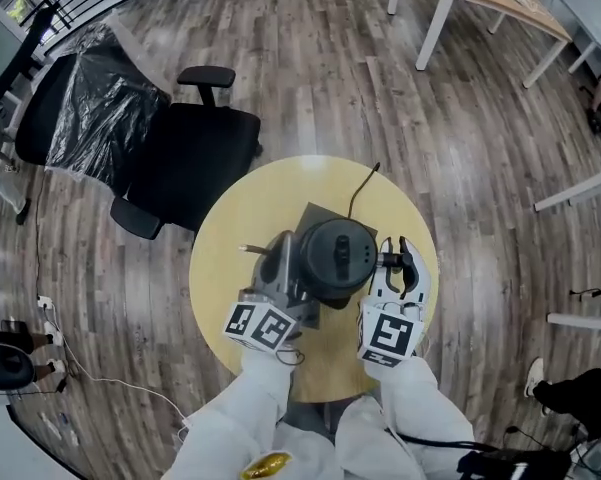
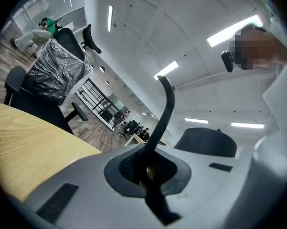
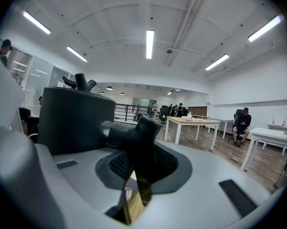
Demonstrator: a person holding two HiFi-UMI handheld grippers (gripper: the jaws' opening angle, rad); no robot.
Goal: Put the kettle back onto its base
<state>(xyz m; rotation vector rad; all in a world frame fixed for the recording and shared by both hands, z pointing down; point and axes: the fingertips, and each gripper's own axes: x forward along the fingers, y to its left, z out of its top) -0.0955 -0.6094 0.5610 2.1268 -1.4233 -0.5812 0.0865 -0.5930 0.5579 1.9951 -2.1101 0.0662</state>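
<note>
The black kettle (image 1: 335, 258) stands over its dark grey base (image 1: 315, 220) in the middle of the round yellow table (image 1: 230, 218); the head view does not show whether it is fully seated. The left gripper (image 1: 283, 271), at the kettle's near left side, is closed on a thin curved black stem (image 2: 165, 106) beside the kettle's body. The right gripper (image 1: 398, 265), at the kettle's right, is clamped on the kettle's stubby black handle (image 3: 133, 135). A black cord (image 1: 361, 188) runs from the base toward the table's far edge, and a black office chair (image 1: 190, 153) stands to the far left
</note>
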